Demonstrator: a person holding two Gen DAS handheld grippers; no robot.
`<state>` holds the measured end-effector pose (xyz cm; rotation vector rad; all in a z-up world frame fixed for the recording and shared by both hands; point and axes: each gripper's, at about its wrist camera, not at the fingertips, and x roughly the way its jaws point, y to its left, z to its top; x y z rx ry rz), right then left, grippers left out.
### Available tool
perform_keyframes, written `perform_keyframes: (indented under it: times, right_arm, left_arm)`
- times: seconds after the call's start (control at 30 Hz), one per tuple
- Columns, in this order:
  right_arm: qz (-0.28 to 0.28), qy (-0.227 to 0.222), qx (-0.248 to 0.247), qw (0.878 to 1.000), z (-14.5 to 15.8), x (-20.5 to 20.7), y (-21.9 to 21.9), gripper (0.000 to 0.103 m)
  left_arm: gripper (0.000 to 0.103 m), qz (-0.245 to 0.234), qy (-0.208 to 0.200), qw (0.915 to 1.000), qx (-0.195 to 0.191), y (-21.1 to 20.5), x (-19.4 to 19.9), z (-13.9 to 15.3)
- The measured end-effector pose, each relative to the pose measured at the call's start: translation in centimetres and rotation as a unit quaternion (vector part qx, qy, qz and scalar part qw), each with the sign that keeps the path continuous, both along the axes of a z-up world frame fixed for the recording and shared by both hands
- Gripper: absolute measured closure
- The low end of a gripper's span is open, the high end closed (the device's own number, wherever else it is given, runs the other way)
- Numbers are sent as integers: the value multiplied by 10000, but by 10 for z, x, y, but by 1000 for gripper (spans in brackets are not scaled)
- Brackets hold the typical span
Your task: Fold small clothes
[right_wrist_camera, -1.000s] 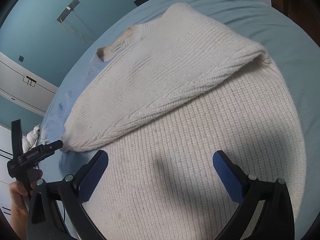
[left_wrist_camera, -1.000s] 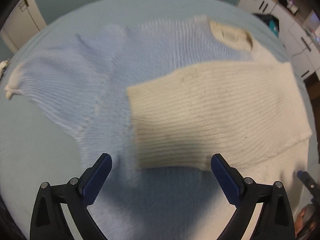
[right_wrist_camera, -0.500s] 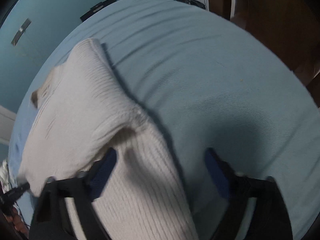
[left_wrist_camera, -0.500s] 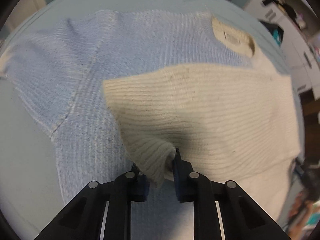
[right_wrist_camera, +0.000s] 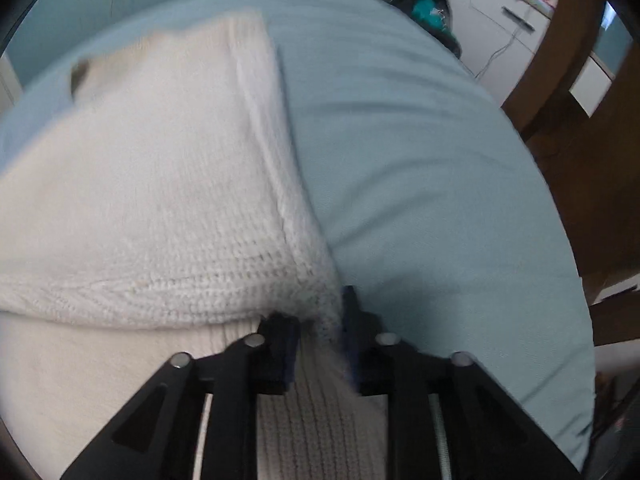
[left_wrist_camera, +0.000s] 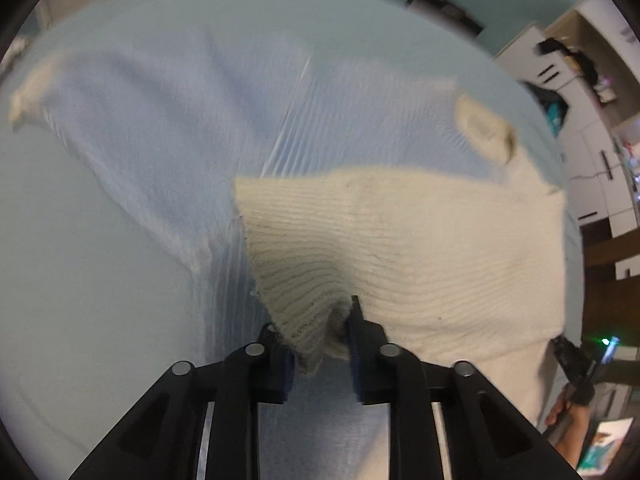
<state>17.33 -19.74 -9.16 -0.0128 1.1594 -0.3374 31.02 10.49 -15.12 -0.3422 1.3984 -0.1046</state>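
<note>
A cream knit sweater (left_wrist_camera: 420,248) lies flat on the light blue bed (left_wrist_camera: 80,280), collar (left_wrist_camera: 484,128) at the far right. One sleeve is folded across its body and the other sleeve (left_wrist_camera: 100,100) spreads to the far left. My left gripper (left_wrist_camera: 320,336) pinches the folded sleeve's cuff corner, which bunches up between the pads; its jaws are opening slightly. In the right wrist view my right gripper (right_wrist_camera: 320,328) is closing on the sweater (right_wrist_camera: 140,180) at its right-hand edge, where the sleeve folds over, with knit between the pads.
Bare blue sheet (right_wrist_camera: 420,160) stretches right of the sweater. White cabinets (left_wrist_camera: 580,100) and brown wooden furniture (right_wrist_camera: 580,140) stand beyond the bed. A dark bag (right_wrist_camera: 428,12) lies at the far edge. A hand (left_wrist_camera: 568,420) shows at the lower right.
Both grippers went from wide open to closed on knit. The left one took the cuff corner and raised it. The right one moved to the sweater's right edge.
</note>
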Motion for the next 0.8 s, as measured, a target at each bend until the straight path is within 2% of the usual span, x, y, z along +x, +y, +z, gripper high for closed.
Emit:
perform_keyframes:
  times: [0.03,0.1,0.13,0.17,0.2,0.23,0.27,0.33,0.43,0.47,0.5,0.57,0.6,0.63,0.67,0.7,0.8]
  right_arm:
    - [74,-49,-216,9997,3,-5,5,76]
    - [180,231,-293,9991,14,-11,13,54]
    - [274,187,-142,9993,26,-19,15,47]
    - [350,9,-57,9994,38,-26,18,28]
    - [416,-215,-30,9989,50,-36,16,10]
    - [444,-509,-84,9977,63,-46,17,4]
    - [454,-720,-92,9963,70,-49,18,3]
    - [512,-1112,123,9924,76,-45,19,3]
    - [384,-1136,289,9924,61,-19,22,3]
    - [332,-1118,331,9926,57,-19,21,5]
    - [268,-1083,429,9928,53,-12,21,13]
    - [142,-712,749,9945,29,-9,17,24]
    - [124,-403,696,9967,12,-8,18,25]
    - [212,-387,507,9977,8,-14,28,24]
    - [303,-536,296,9977,8,-17,32,19]
    - [351,-559,102,9978,8,-18,36,19]
    - [168,-364,143,9991,19,-21,39,19]
  left_arm:
    - [74,44,276,9996,-60,1,-3,-13]
    - [57,18,448,9984,-332,3,-12,-22]
    - [33,-33,379,9979,-521,4,-20,-18]
    - [10,-46,244,9980,-576,5,-25,-11]
    - [4,-19,59,9985,-549,6,-32,-2]
    - [0,28,-223,9986,-486,5,-36,14]
    - [0,-1,-496,9979,-414,3,-40,28]
    - [0,-217,-826,9963,25,-11,-37,43]
    - [0,-432,-969,9901,920,-38,-24,40]
    - [0,-523,-946,9880,1107,-50,-19,30]
    - [0,-576,-900,9867,1229,-48,-23,26]
    - [0,-648,-660,9812,1695,-66,-17,-4]
    - [0,-688,-492,9776,1929,-71,-15,-19]
    - [0,-728,-306,9746,2097,-76,-12,-39]
    - [0,-645,-338,9766,2026,-74,-12,-44]
    - [0,-496,-463,9791,1915,-70,-13,-44]
    - [0,-429,-328,9845,1670,-60,-10,-35]
